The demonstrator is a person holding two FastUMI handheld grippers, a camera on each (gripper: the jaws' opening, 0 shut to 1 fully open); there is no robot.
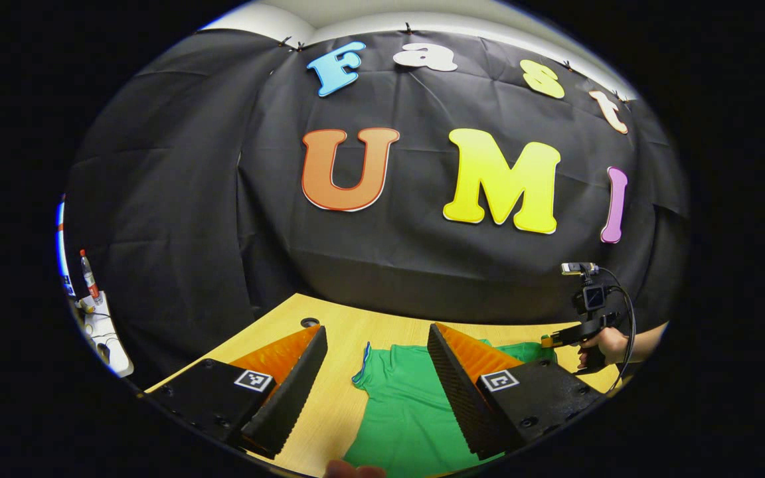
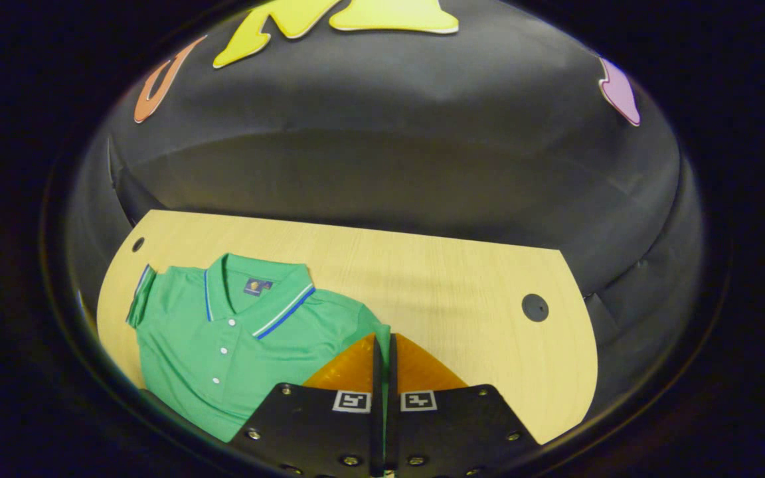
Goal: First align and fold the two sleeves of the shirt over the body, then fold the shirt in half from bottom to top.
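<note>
Green shirt [image 1: 409, 405] flat btwn wide-apart left gripper [image 1: 376, 352] fingers, right gripper [image 2: 382, 345] pinching sleeve edge.

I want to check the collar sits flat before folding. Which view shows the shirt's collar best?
The right gripper view: the collar lies open to the camera, with its striped edge and the buttons below it visible. The left gripper view sees the shirt low and from the side, between the fingers of the left hand-held gripper, with the collar not discernible.

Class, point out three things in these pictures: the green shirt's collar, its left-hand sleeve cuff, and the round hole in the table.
collar [image 2: 259, 292]: right gripper view, on the collar's inner band.
sleeve cuff [image 2: 138, 297]: right gripper view, on its striped edge.
hole [image 2: 534, 307]: right gripper view, at its centre.
</note>
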